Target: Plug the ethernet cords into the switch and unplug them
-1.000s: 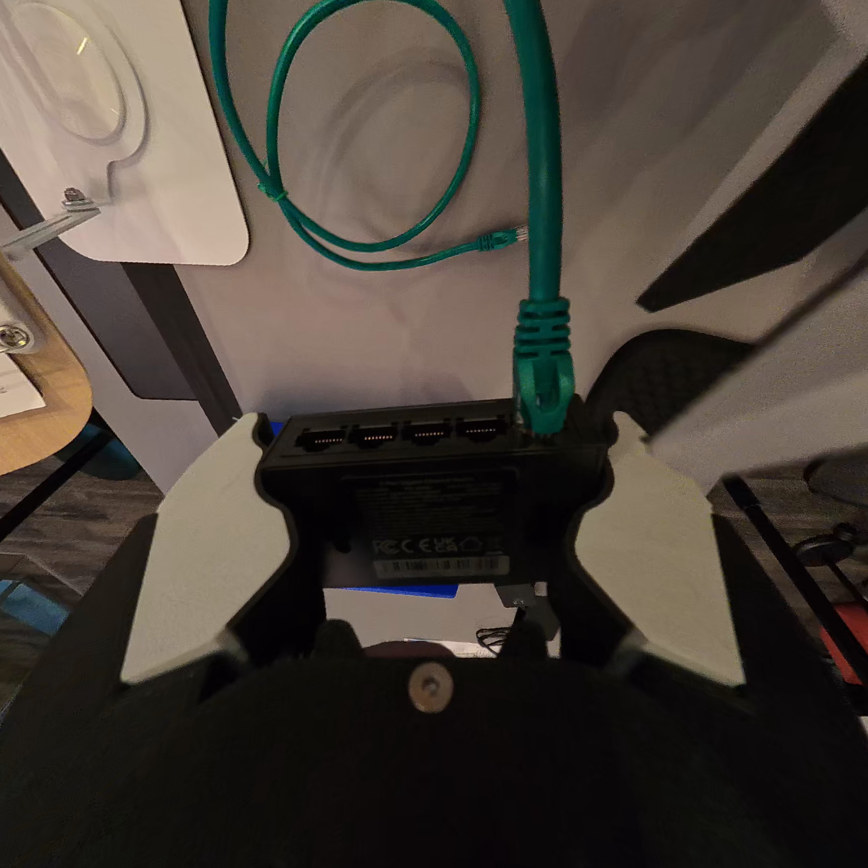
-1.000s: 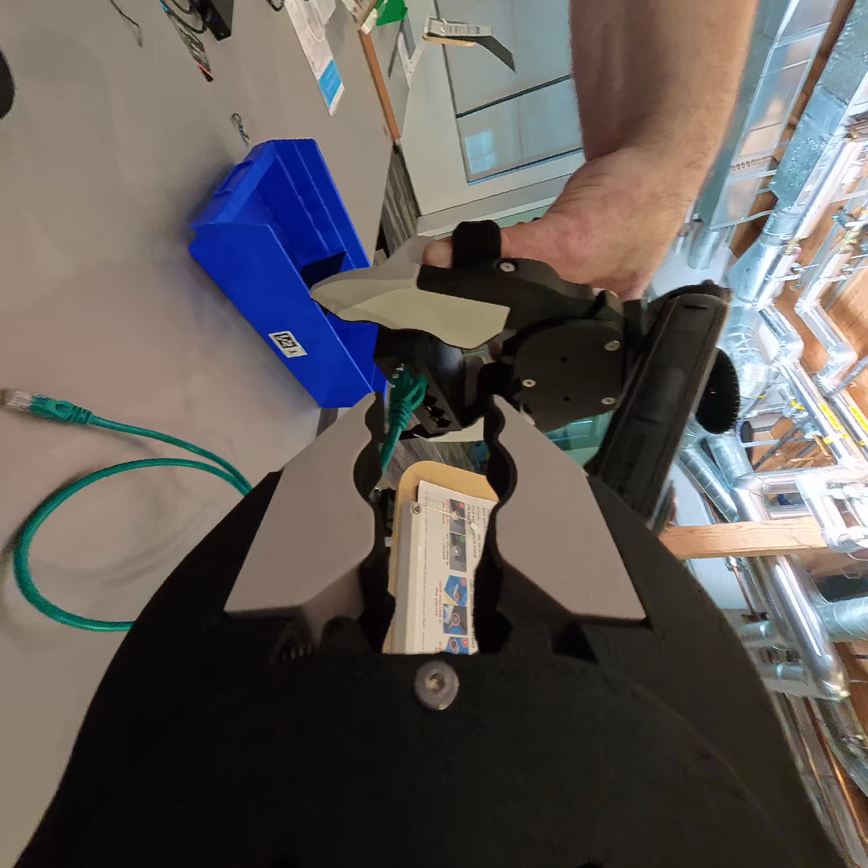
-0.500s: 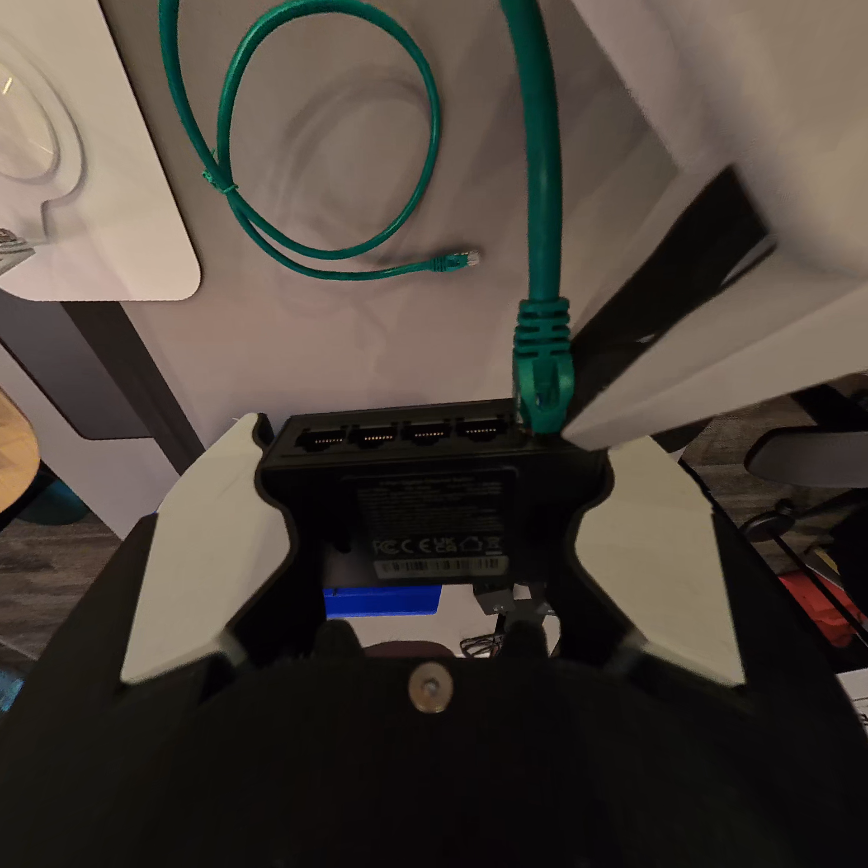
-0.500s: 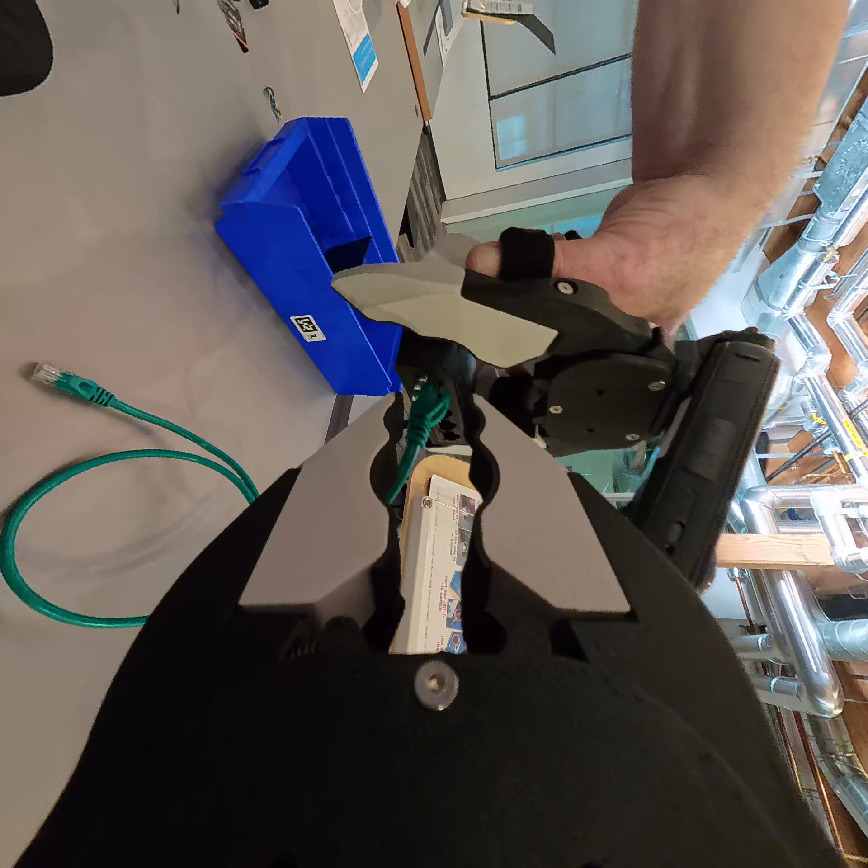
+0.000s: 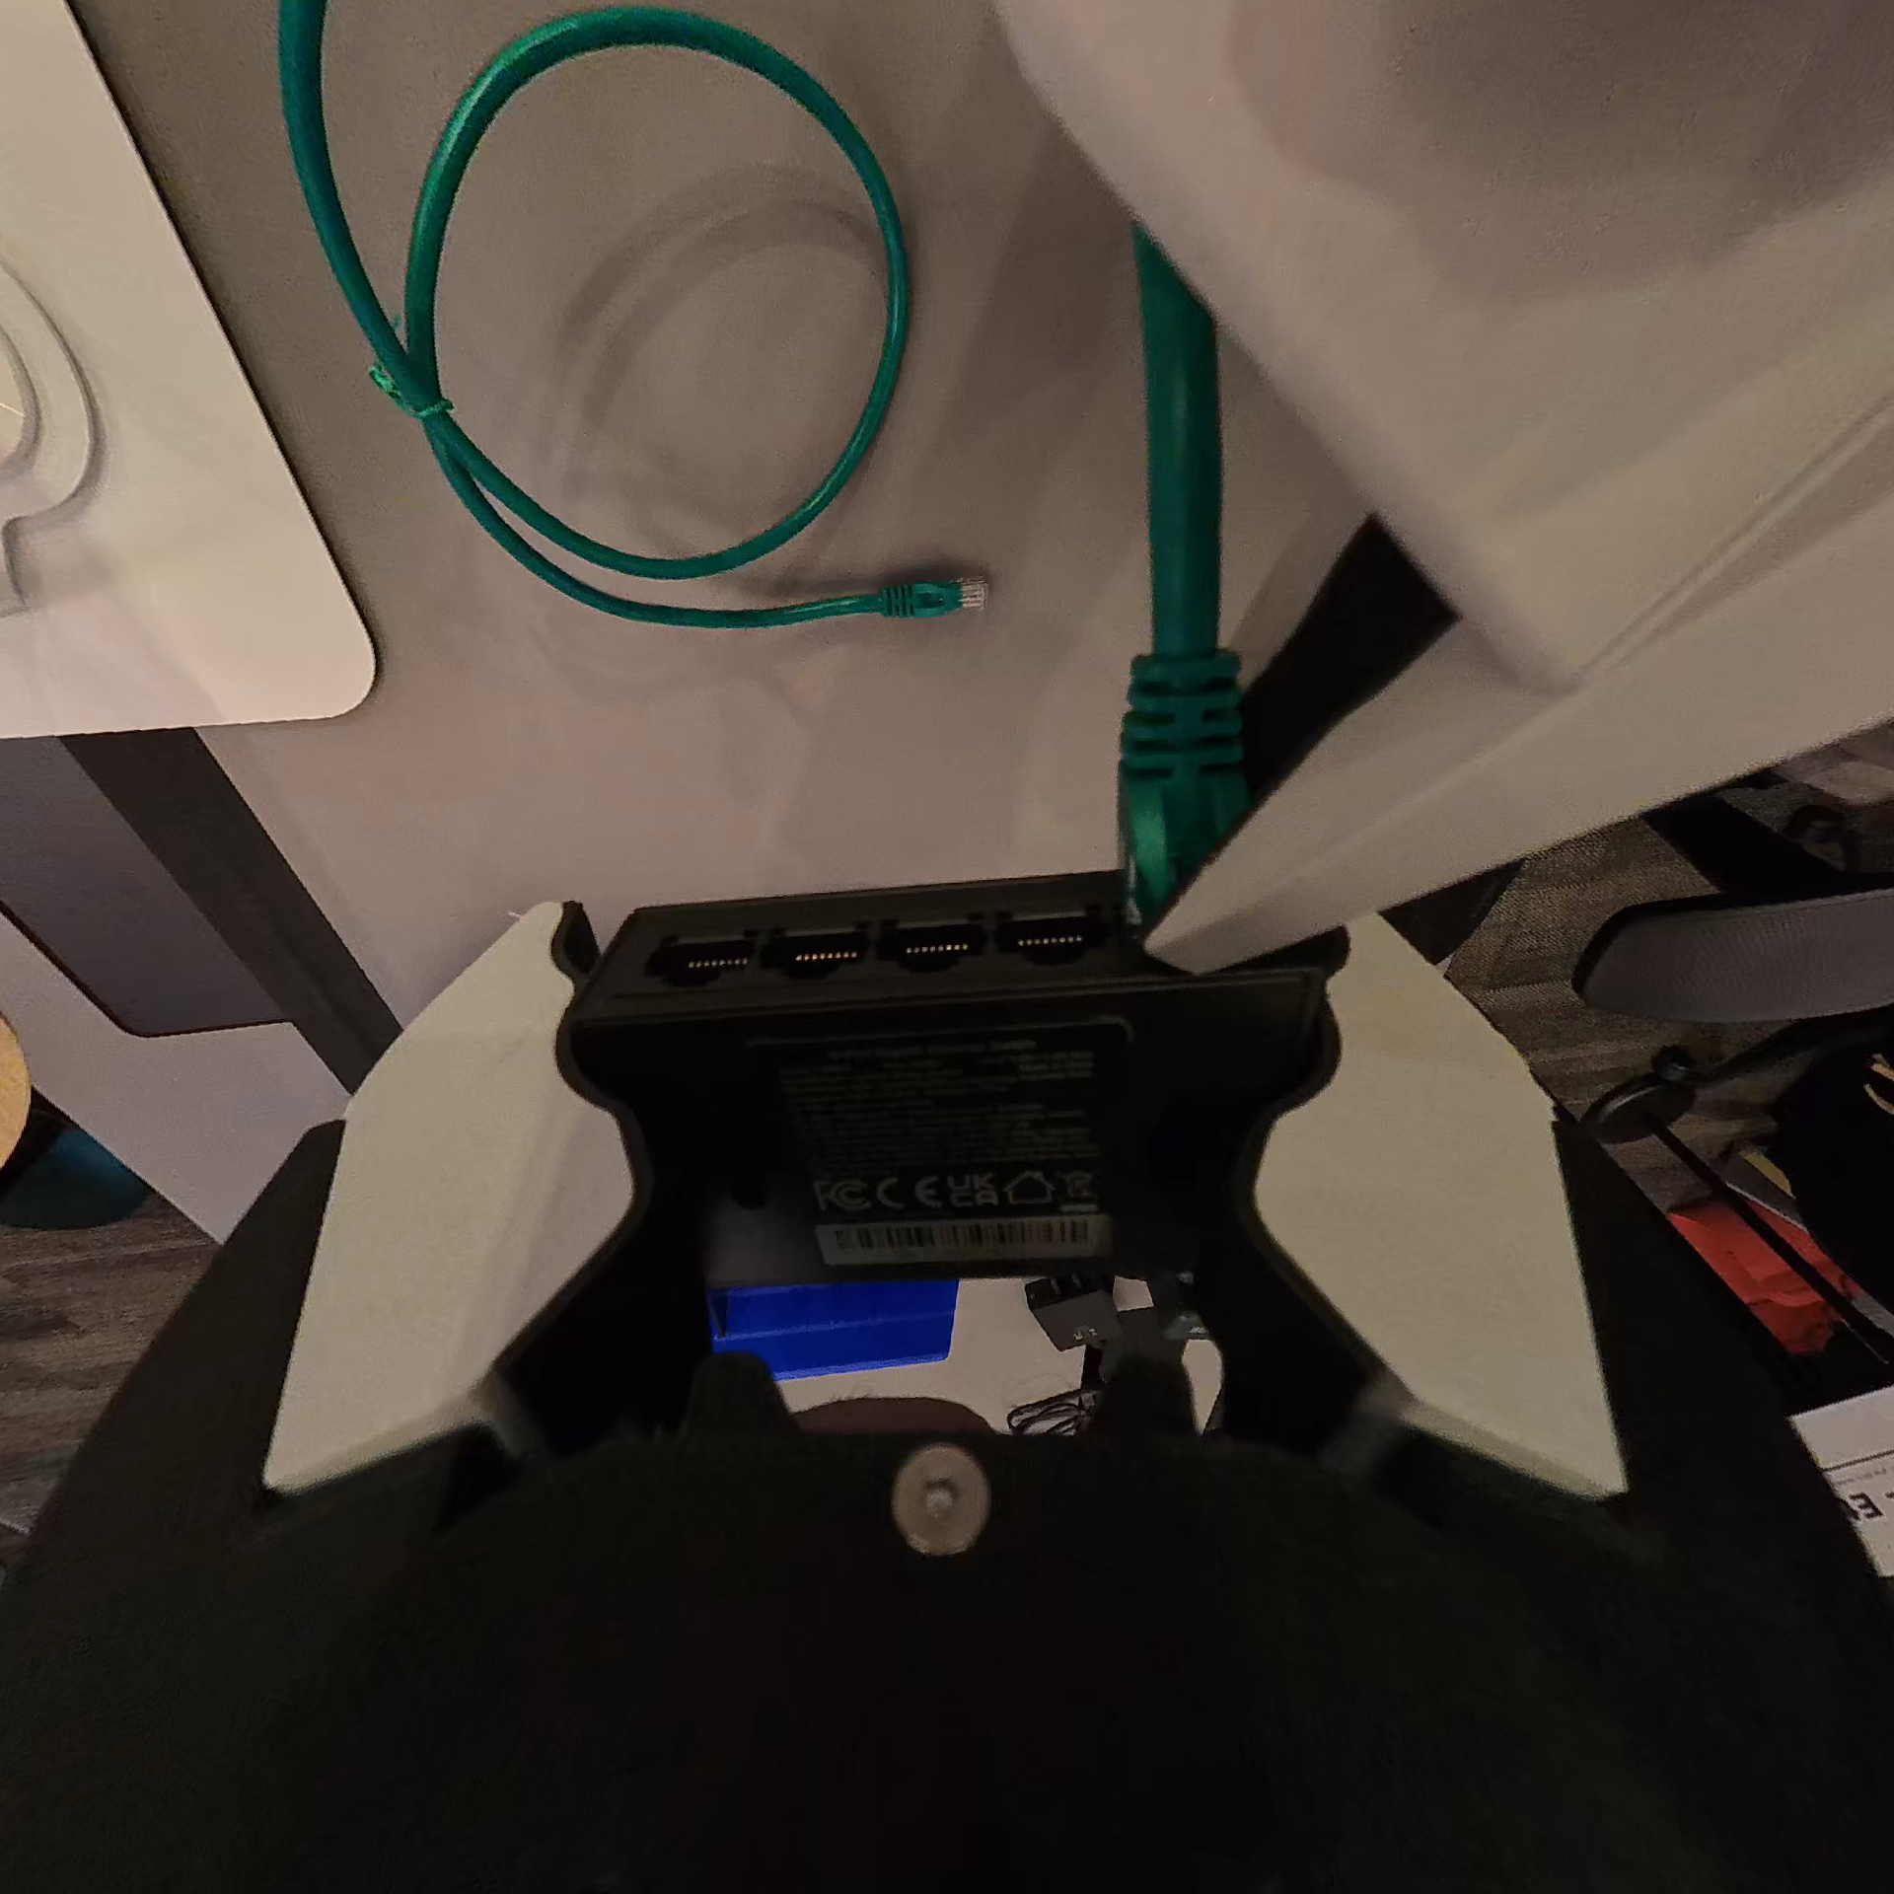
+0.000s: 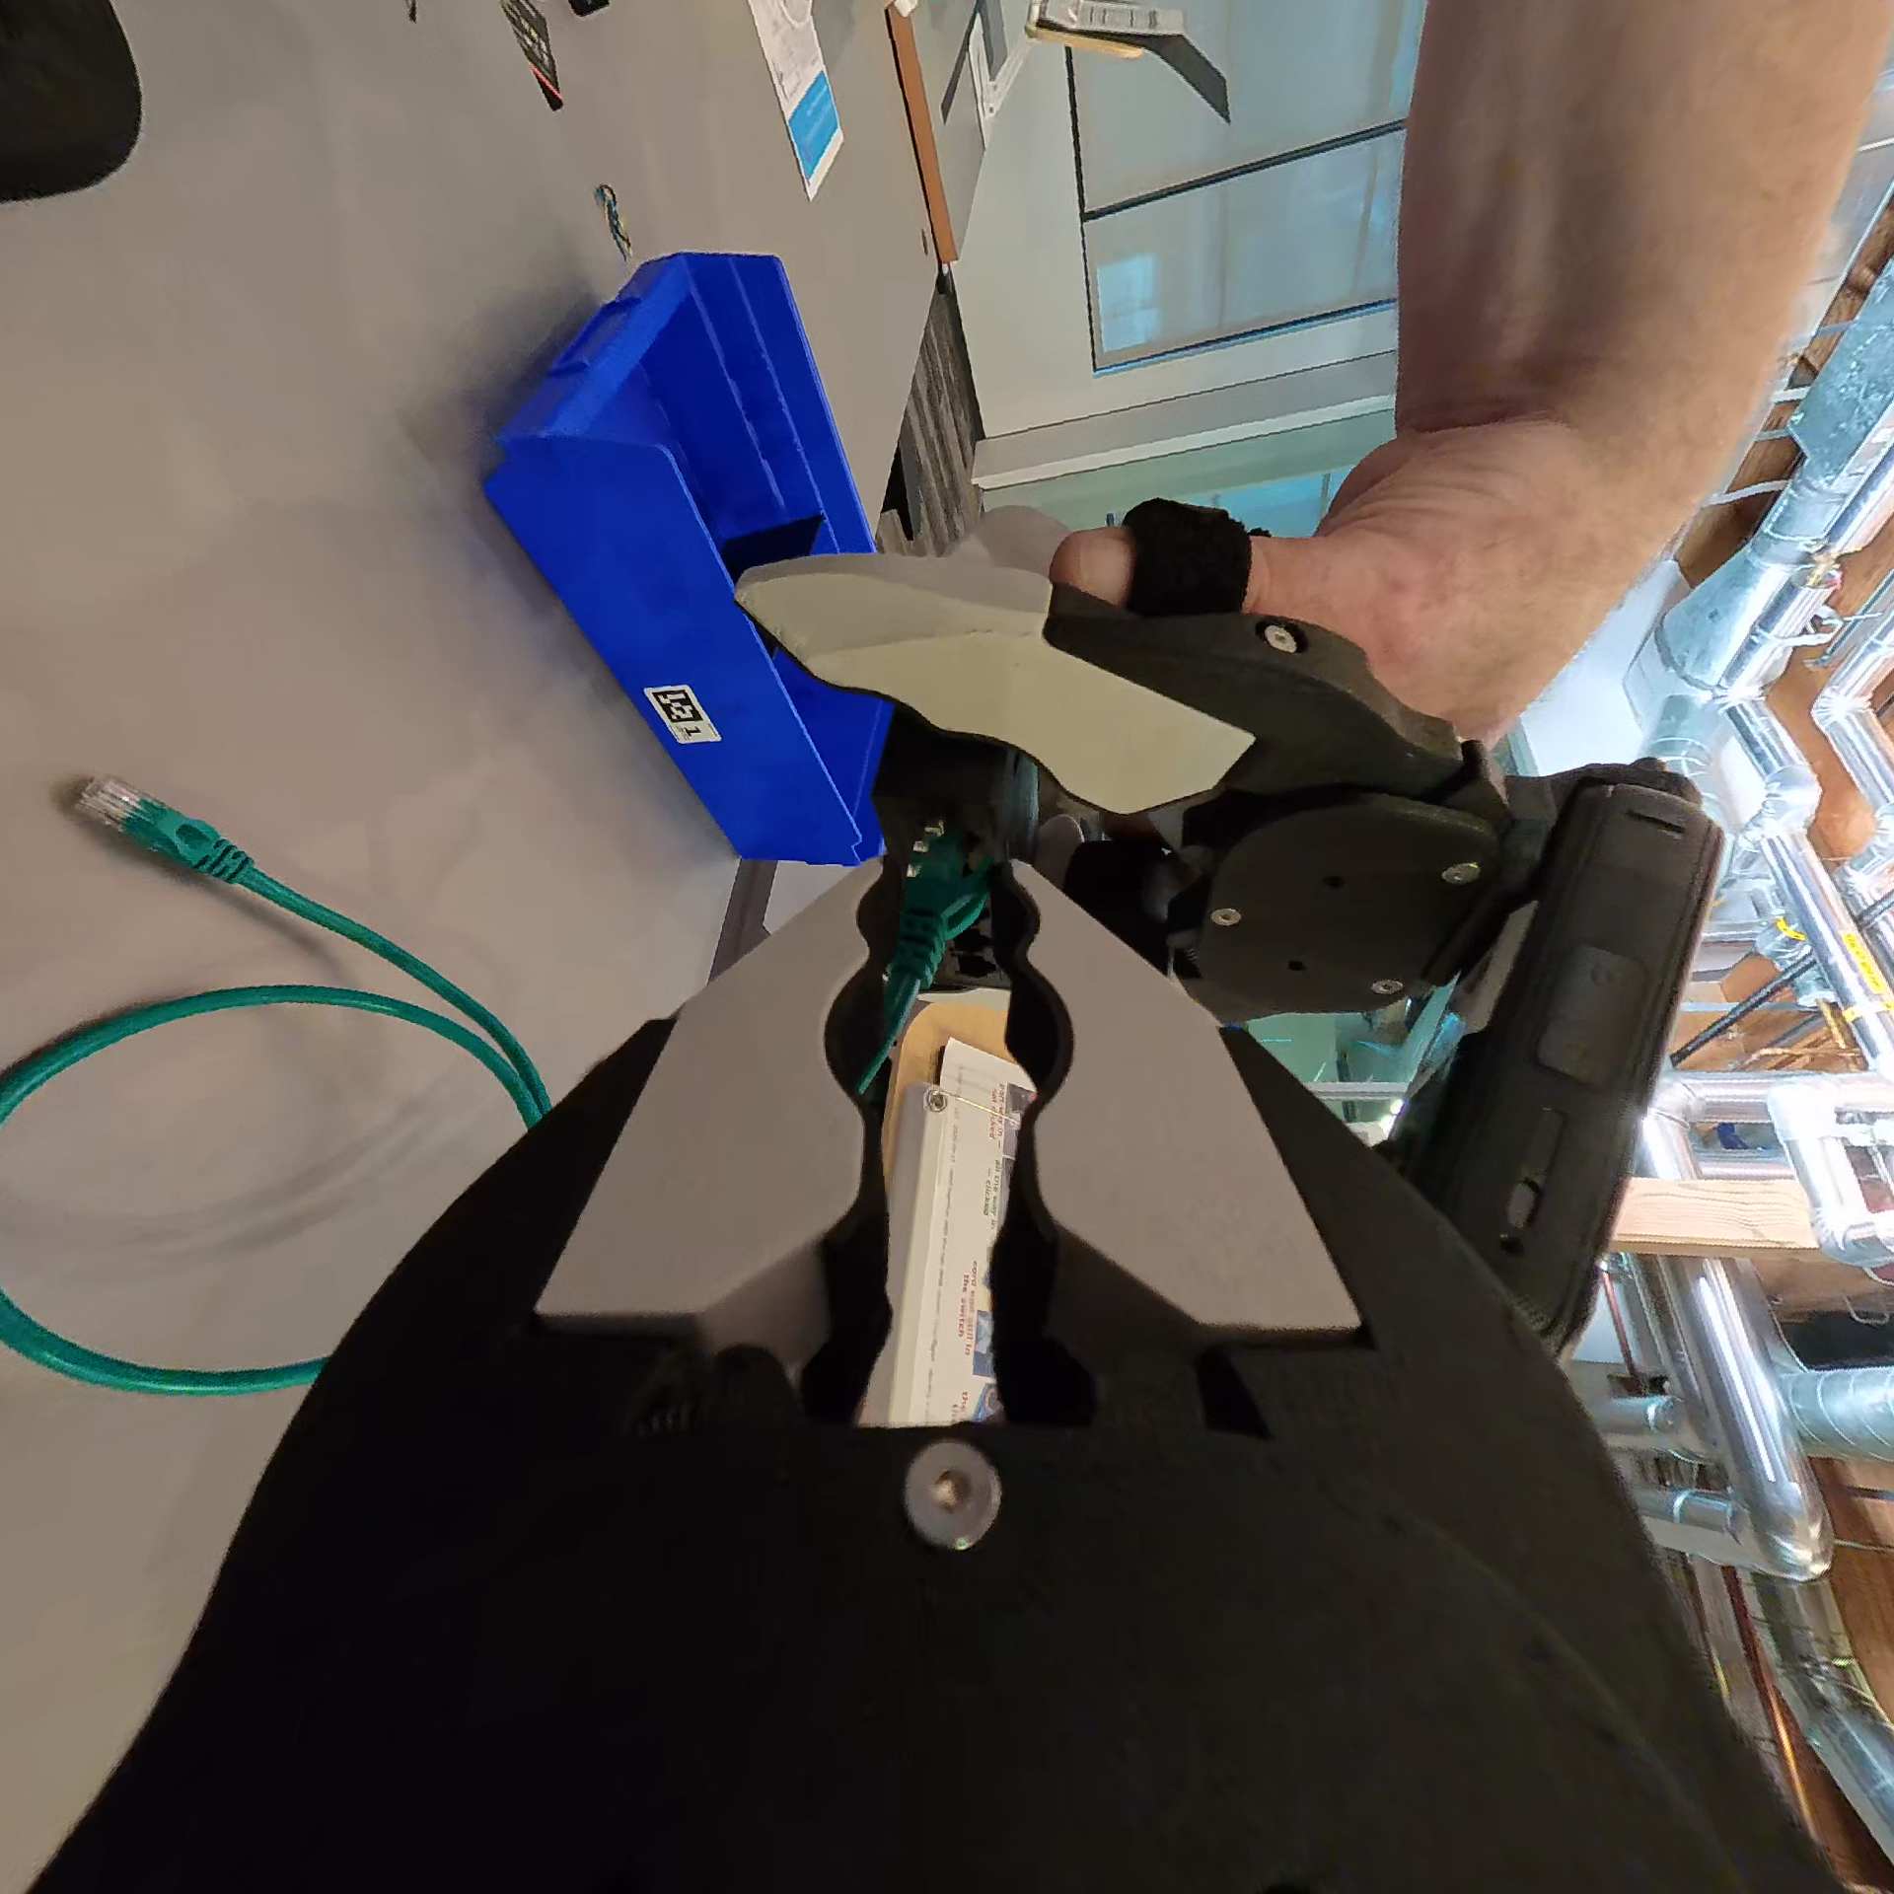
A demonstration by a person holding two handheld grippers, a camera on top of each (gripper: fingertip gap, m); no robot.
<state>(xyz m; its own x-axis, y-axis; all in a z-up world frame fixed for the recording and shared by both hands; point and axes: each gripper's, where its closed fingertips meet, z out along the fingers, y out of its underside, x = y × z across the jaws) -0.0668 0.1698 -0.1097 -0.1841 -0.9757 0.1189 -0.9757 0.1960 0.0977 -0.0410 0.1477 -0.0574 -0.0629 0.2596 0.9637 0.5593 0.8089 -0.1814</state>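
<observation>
L claw [image 5: 948,974] pinches switch [image 5: 948,1117] above worktop [image 5: 656,779]. R claw [image 6: 938,892], narrowly spread, straddles plugged cord [image 6: 928,922] at 12 o'clock; cord runs along claw axis. R nearer.

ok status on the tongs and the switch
Left tongs shut on the switch. Right tongs open around the plugged green cord. Four ports empty; nothing in the way.
</observation>
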